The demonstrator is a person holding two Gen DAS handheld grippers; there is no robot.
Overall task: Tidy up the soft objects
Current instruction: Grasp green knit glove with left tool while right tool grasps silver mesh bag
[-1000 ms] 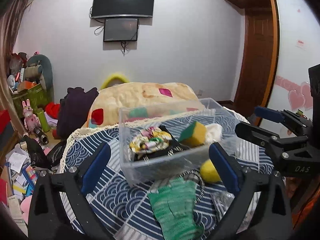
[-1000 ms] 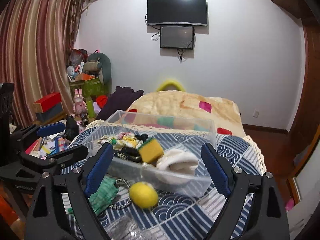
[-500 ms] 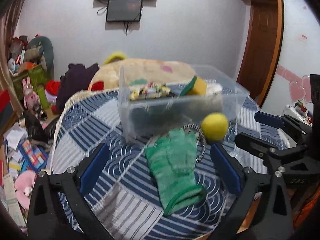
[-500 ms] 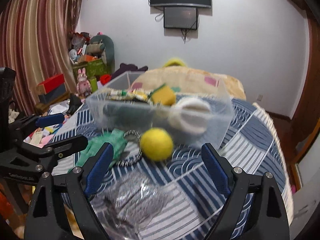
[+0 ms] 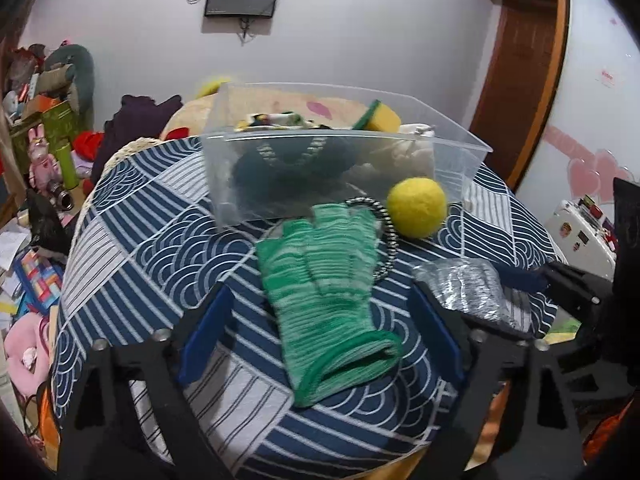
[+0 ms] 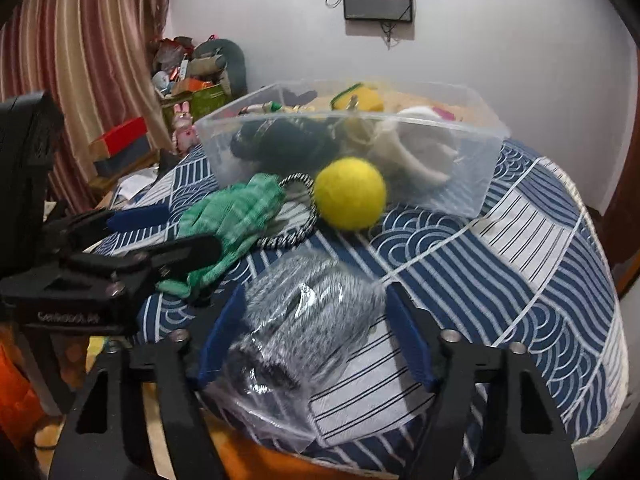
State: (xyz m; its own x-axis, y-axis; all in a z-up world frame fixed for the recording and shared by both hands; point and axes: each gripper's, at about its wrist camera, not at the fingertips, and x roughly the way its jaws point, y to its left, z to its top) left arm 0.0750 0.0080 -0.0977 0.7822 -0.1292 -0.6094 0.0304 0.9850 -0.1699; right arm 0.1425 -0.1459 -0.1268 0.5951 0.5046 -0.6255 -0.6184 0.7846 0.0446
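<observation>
Green knit glove (image 5: pixel 326 288) lies flat on the blue-and-white patterned surface (image 5: pixel 160 240), and my left hand-held gripper (image 5: pixel 320 344) hangs over its cuff end, jaws spread wide, one blue pad on either side, nothing gripped. Fingers of the glove point toward the clear plastic bin (image 5: pixel 340 168), which sits just behind it. A black-and-white braided ring (image 5: pixel 386 236) touches the glove's fingertips, and a yellow felt ball (image 5: pixel 417 207) rests against the bin's front wall, right beside that ring.

Over on the other side, my right hand-held gripper (image 6: pixel 312 340) is open too, its pads flanking a grey fuzzy item in a clear plastic bag (image 6: pixel 304 320) near the edge of the surface. I can't tell whether the pads touch the bag; they aren't closed on it.

Inside the bin I see a yellow-and-green sponge (image 5: pixel 382 118), a dark bundle (image 5: pixel 292 168), something white (image 6: pixel 416 152) and a colourful patterned cloth (image 5: pixel 272 119).
</observation>
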